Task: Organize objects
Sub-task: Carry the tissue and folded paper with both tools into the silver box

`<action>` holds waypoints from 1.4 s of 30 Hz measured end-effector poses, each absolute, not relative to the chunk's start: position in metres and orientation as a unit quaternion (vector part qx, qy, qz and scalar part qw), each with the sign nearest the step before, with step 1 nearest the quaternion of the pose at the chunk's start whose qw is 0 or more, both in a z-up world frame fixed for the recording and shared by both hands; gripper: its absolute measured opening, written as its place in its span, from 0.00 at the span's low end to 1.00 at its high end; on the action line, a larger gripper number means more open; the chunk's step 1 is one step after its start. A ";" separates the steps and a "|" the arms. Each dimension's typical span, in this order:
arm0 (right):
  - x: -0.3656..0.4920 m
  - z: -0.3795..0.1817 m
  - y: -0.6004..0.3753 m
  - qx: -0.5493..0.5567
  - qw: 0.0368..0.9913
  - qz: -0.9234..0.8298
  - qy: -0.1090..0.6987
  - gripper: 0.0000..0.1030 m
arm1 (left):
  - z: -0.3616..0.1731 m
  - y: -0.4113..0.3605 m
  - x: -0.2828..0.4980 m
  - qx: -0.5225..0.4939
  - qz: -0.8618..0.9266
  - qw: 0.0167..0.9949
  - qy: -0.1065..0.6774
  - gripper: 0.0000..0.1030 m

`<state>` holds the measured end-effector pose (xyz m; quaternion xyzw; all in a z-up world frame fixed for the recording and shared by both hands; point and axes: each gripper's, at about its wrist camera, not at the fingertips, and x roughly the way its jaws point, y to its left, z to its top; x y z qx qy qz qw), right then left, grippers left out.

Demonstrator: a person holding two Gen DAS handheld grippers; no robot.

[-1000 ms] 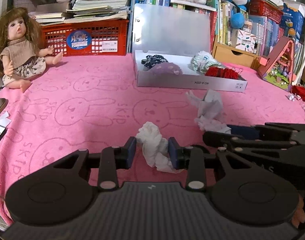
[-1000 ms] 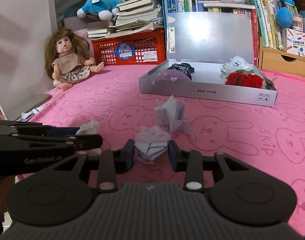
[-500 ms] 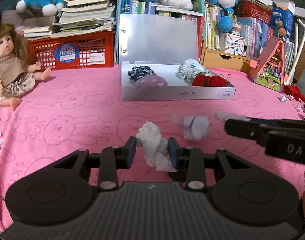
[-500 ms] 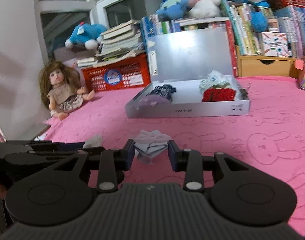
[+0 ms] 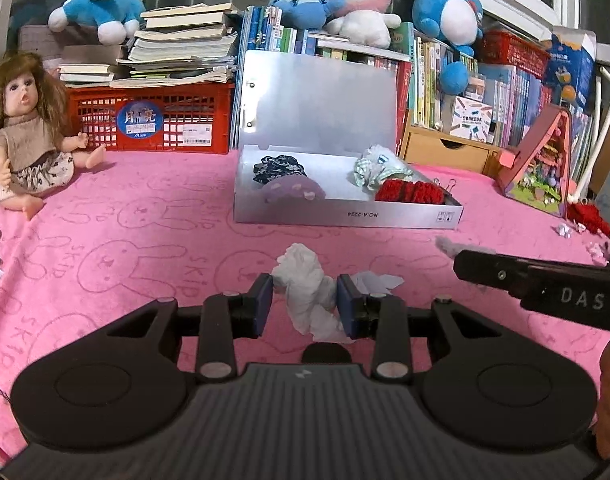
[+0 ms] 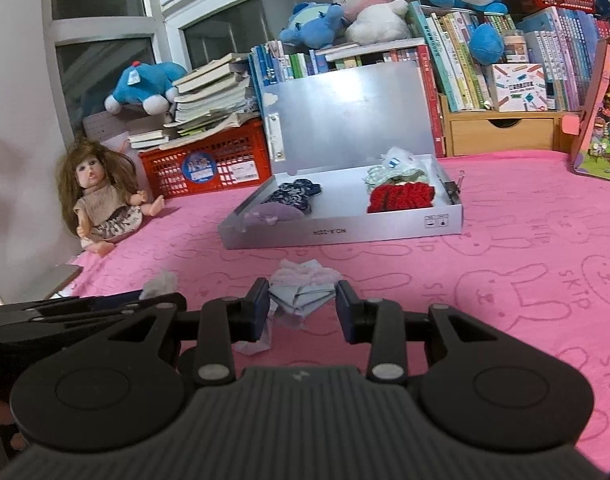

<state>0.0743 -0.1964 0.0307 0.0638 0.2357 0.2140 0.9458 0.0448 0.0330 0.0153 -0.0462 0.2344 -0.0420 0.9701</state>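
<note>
In the left wrist view my left gripper is shut on a crumpled white tissue, held above the pink bunny cloth. In the right wrist view my right gripper is shut on a pale blue and pink crumpled wad. An open grey box with its lid upright lies ahead of both, holding dark, purple, green-white and red soft items. The right gripper shows at the right of the left view. The left gripper shows at the lower left of the right view.
A doll sits at the far left. A red crate with stacked books, shelves of books and plush toys line the back. A pink toy house stands at the right. Another paper scrap lies on the cloth.
Both grippers have lifted off the cloth with their wads, and both views now tilt higher. In the left view the right gripper has drawn off to the right.
</note>
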 end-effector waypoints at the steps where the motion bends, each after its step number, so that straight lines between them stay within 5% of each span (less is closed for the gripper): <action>1: 0.075 0.031 -0.197 0.062 0.946 0.211 0.238 0.39 | 0.015 0.033 0.044 -0.048 -0.040 0.971 0.231 0.39; 42: 0.125 0.049 -0.216 0.067 0.950 0.184 0.242 0.39 | 0.043 0.041 0.102 -0.034 -0.067 0.973 0.217 0.39</action>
